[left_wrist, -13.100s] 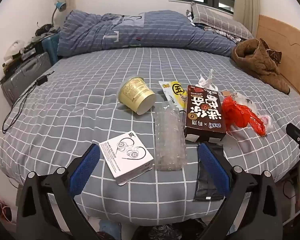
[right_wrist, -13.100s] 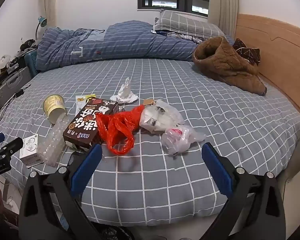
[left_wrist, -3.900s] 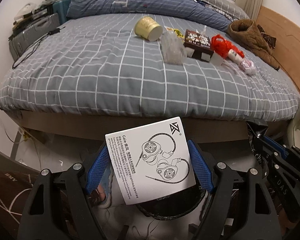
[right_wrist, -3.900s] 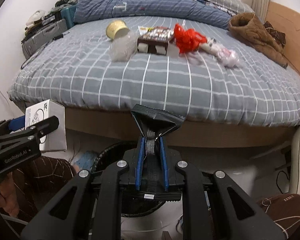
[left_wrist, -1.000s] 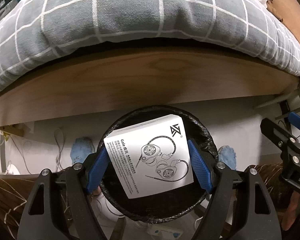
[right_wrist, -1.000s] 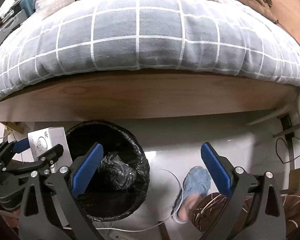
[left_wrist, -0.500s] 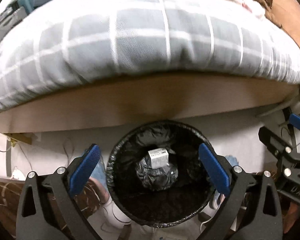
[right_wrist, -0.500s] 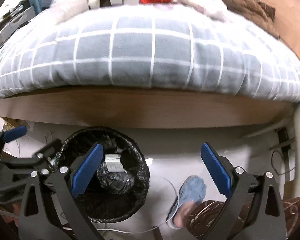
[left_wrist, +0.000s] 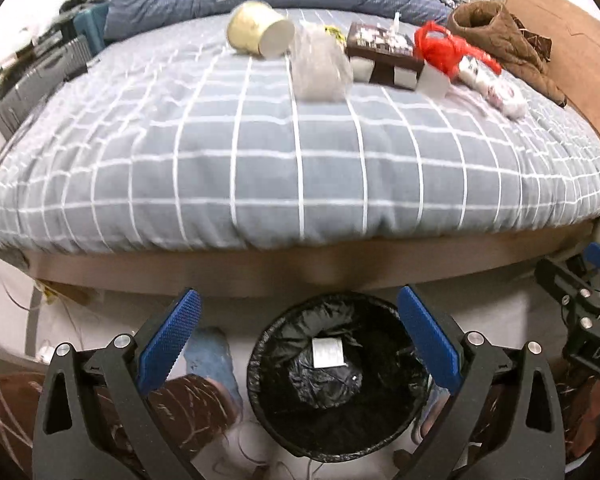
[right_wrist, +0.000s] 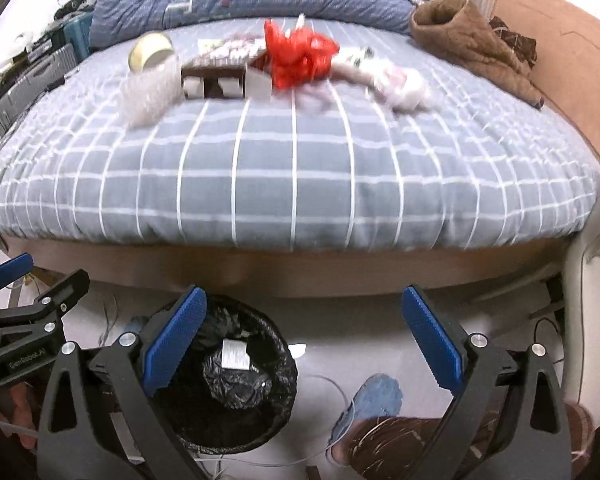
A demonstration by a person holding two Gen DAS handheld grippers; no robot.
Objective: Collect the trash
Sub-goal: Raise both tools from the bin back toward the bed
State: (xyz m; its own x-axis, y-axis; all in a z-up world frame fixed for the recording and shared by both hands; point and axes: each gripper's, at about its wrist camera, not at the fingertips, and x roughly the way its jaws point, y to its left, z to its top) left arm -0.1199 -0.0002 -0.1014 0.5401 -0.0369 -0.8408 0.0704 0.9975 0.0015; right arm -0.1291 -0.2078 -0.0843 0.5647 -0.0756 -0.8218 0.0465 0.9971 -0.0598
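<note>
In the left wrist view, the left tool (left_wrist: 298,330) is wide, its blue pads far apart with nothing between them; its jaws have just been opening. Below it on the floor stands a round bin (left_wrist: 260,364) with a black bag as a liner. A small white box (left_wrist: 327,353) lies inside the bin on crumpled black plastic. Behind the bin is the bed (left_wrist: 300,152) with a grey checked cover. Far back on the bed lie a yellow cup (left_wrist: 258,30) on its side, a clear plastic bottle (left_wrist: 320,66), a brown box (left_wrist: 384,54), a red bag (left_wrist: 440,50) and a white bag (left_wrist: 496,88). The right tool (left_wrist: 580,300) shows at the right edge.

In the right wrist view, the right tool (right_wrist: 300,338) is wide too, and holds nothing. The bin (right_wrist: 284,380) sits low on the left, with the white box (right_wrist: 235,354) in it. The cup (right_wrist: 152,52), bottle (right_wrist: 152,88), brown box (right_wrist: 220,70), red bag (right_wrist: 300,58) and white bag (right_wrist: 396,84) lie on the bed (right_wrist: 300,184). The left tool (right_wrist: 20,280) shows at the left edge.
</note>
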